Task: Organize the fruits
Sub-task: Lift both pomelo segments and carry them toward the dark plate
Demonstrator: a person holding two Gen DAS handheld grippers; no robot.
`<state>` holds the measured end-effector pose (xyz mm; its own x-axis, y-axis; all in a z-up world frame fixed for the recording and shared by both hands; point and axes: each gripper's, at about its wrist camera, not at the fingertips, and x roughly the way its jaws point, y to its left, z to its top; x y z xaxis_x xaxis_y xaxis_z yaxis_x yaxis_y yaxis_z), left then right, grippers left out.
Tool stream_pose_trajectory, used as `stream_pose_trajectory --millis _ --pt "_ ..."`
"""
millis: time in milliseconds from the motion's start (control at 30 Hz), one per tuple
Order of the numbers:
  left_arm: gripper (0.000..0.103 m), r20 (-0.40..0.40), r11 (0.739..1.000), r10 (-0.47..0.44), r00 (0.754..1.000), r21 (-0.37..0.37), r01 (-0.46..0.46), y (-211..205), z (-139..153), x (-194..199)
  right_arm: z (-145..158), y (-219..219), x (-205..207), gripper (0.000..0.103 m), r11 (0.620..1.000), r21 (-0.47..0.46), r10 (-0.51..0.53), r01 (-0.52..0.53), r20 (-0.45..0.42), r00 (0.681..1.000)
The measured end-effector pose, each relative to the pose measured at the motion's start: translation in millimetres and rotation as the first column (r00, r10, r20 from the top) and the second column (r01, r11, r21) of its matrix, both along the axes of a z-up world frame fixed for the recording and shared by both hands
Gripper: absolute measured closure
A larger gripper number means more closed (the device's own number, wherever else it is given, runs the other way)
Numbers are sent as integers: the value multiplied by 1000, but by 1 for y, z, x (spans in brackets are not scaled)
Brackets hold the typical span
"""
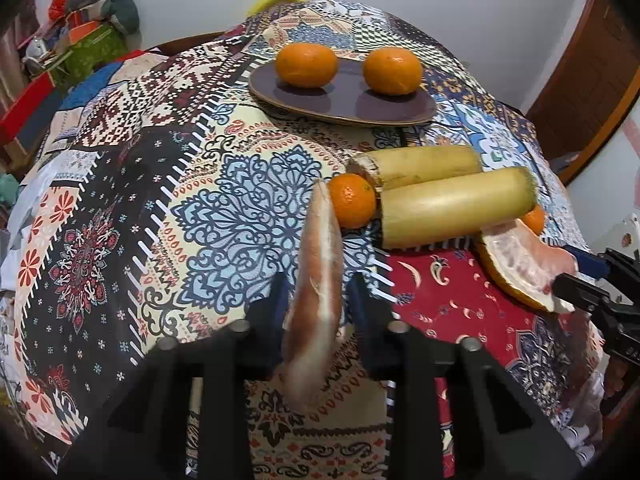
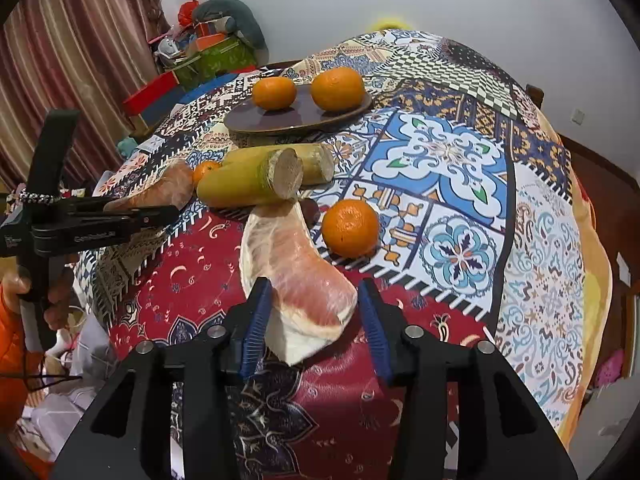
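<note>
My left gripper [image 1: 318, 296] is shut on a pink pomelo wedge [image 1: 316, 280] and holds it above the patterned cloth. My right gripper [image 2: 316, 300] is open, its jaws on either side of a second pomelo wedge [image 2: 296, 276] that lies on the cloth; it also shows in the left wrist view [image 1: 524, 264]. A dark oval plate [image 1: 344, 100] at the back carries two oranges [image 1: 306, 65] [image 1: 392, 70]. Two yellow-green sugarcane pieces [image 1: 456, 208] [image 1: 424, 164] lie mid-table, with a small orange [image 1: 352, 200] beside them. Another orange [image 2: 350, 228] lies by the right wedge.
The table is covered by a patchwork cloth [image 1: 248, 208]. Boxes and a grey cushion [image 2: 224, 40] are piled at the far left. A striped curtain [image 2: 72, 60] hangs on the left, and a brown door [image 1: 592, 72] is at the right.
</note>
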<state>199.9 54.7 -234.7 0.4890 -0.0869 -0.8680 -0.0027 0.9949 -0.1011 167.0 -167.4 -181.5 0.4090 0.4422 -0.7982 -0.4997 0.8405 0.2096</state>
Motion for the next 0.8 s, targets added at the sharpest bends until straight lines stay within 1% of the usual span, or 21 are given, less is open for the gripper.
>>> stream_pose_trajectory --millis 67,200,300,400,533,600,633,733,800 --pt "78 6 1000 -1 1000 -12 1 1 1 -3 0 2 1 56 1000 -9 2 -2 4 1000" --pt "78 9 1000 -17 1000 -13 17 1 4 -15 0 6 3 55 1000 -19 5 -5 9 1000" --pt "78 11 999 -30 999 -9 30 0 7 -27 1 8 3 50 999 -35 -19 20 27 999" --pt "78 11 999 -39 999 -11 39 0 10 -41 4 8 2 50 997 -58 -42 45 58 997" --pt "78 9 999 -39 999 -24 39 1 12 -57 9 9 0 50 997 -60 -45 50 80 996" --pt "78 7 999 -41 999 -33 41 1 13 -63 8 12 0 50 999 -48 -19 22 60 998" --pt "78 6 999 -41 999 -35 41 0 12 -65 7 13 0 47 999 -39 -2 3 42 999" --pt "78 4 999 -41 999 -35 41 -2 11 -69 4 20 -4 46 997 -75 27 -24 42 999" --pt "78 1 999 -40 999 -36 40 -2 9 -69 2 23 -7 46 995 -77 61 -60 15 998"
